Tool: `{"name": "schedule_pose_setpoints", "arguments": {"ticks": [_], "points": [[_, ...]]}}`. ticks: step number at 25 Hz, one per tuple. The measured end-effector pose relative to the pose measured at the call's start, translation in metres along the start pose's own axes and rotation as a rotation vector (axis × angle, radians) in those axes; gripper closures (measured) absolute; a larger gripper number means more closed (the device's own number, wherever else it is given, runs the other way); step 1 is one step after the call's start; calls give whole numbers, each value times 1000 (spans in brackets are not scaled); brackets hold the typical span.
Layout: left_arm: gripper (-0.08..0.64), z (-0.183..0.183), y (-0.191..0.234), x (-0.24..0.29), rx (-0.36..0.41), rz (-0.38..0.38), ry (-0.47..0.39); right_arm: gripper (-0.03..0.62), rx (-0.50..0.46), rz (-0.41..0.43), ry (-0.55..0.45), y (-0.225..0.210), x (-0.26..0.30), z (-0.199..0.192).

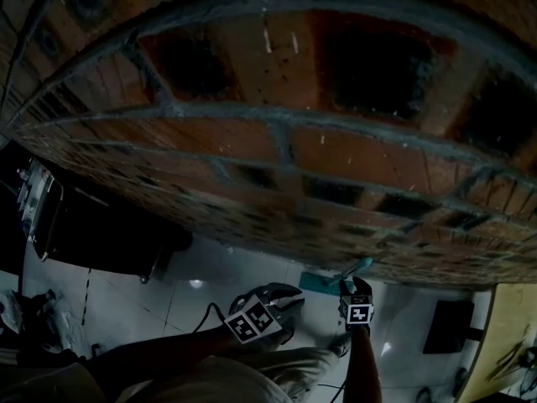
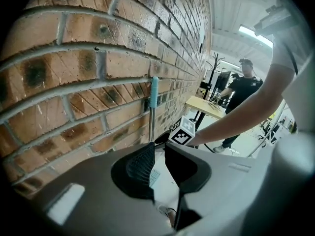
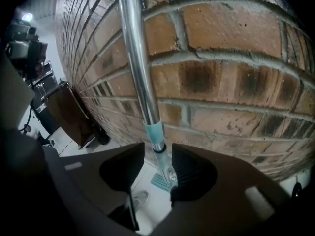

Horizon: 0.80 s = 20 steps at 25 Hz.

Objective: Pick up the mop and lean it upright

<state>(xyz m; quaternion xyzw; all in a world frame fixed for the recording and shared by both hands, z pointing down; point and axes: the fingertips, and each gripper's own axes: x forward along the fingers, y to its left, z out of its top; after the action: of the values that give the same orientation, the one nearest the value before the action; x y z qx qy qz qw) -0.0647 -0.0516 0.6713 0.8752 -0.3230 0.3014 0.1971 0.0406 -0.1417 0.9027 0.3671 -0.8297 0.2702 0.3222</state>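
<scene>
Mop handle [image 3: 137, 58]: upright against brick wall [image 3: 236, 43]; between parted jaws of right gripper [image 3: 158, 149]; shiny metal tube, teal collar [image 3: 153, 131]
Left gripper [image 2: 159, 149]: jaws narrowly apart, empty

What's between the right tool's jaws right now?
The mop's metal pole, just below its teal collar, stands in the gap of the right tool; the jaws stand apart and do not press it. The right gripper view shows this.
</scene>
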Motion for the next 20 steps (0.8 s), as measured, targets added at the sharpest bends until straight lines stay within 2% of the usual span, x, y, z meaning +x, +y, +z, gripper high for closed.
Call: {"name": "schedule_pose_setpoints", "arguments": {"ticks": [13,20], "points": [[476,-16,8,-11,-10,9,29,423,38,-32,64,-6,46,-24],[474,-29,9,-18,-23,20,48,425,65,-53,58,-7,57,-27]]}}
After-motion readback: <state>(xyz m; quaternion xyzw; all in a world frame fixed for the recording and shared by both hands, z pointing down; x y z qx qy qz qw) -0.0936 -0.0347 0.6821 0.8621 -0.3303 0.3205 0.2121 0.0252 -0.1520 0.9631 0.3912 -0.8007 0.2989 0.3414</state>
